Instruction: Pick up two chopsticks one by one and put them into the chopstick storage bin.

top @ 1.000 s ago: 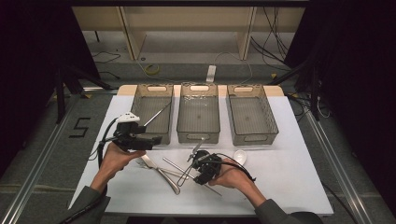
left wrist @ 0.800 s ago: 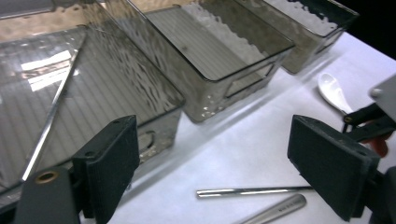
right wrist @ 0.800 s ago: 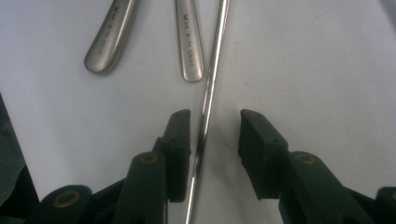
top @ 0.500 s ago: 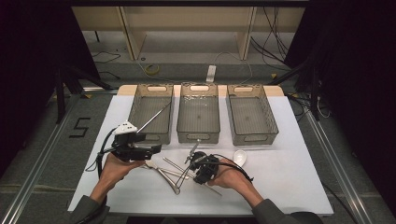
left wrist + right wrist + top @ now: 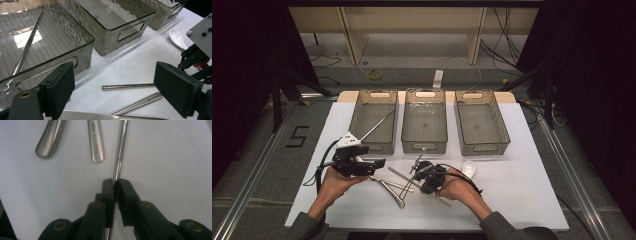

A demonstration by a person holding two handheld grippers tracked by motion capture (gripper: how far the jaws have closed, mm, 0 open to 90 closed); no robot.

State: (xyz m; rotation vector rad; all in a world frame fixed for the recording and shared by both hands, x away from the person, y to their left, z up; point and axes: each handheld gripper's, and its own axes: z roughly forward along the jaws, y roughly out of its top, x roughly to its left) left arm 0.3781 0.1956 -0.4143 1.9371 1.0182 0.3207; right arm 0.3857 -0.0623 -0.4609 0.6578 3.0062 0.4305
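My right gripper [image 5: 115,185] has just been closing, and its jaws now pinch a thin steel rod [image 5: 120,155] that lies flat on the white table. In the high view this gripper [image 5: 424,176] sits at the table's front centre, over a loose pile of steel cutlery [image 5: 393,190]. Two cutlery handles [image 5: 48,141] [image 5: 96,143] lie just left of the rod. My left gripper [image 5: 378,163] hovers in front of the left bin [image 5: 373,122], with its jaws wide open [image 5: 117,87] and nothing between them. Under it lie a rod [image 5: 128,86] and a handle [image 5: 141,103].
Three grey plastic bins stand in a row at the back: left [image 5: 50,66], middle [image 5: 424,120] and right [image 5: 482,122]. A long steel rod [image 5: 25,48] leans inside the left bin. A white spoon [image 5: 468,168] lies to the right of my right hand.
My left gripper has drawn back a little from the left bin toward the table's front. My right hand has stayed over the cutlery.
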